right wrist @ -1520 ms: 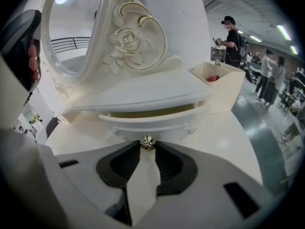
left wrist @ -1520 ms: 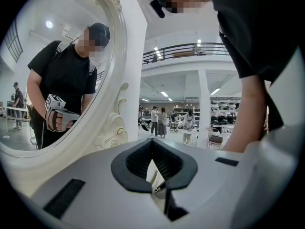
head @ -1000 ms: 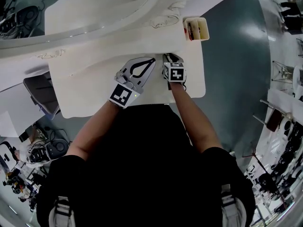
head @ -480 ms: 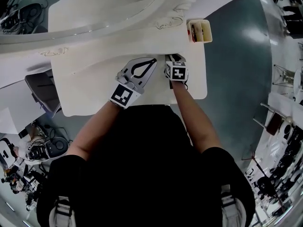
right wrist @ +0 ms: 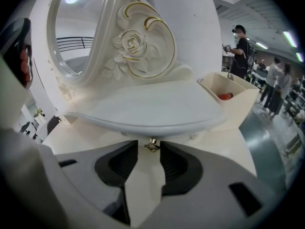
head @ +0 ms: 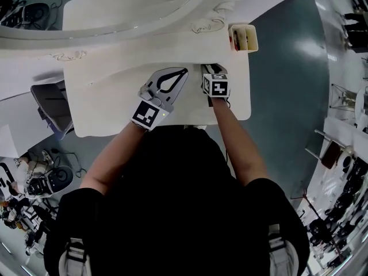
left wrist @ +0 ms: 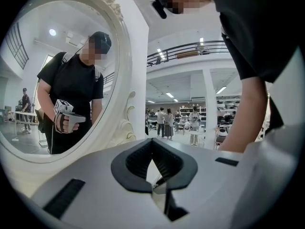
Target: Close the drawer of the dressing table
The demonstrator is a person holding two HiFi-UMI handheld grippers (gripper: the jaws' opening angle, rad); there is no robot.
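The right tool (right wrist: 149,145) tilts down at the drawer's knob (right wrist: 152,146), a small metal piece lying between its two dark jaw tips. Those jaws have just been opening and stand apart on either side of the knob without pressing on it, so this tool is released. Left of the knob, and near it in the head view, the left tool (head: 185,71) is held over the cream bench (head: 103,99). Its jaws are clenched tip to tip with nothing between them. Directly behind the knob, only a thin shadowed strip of the drawer front (right wrist: 192,136) shows, tucked under the rounded edge of a white ledge (right wrist: 157,109). Whether the drawer is fully pushed in cannot be told. Above and right of the knob, an open cream box (right wrist: 233,93) with something red inside stands at the ledge's end. Above and left of the knob rises the oval mirror (right wrist: 76,32), its frame ending in a carved rose (right wrist: 135,46) edged in gold. Far to the right of the knob, people stand about in a bright hall.
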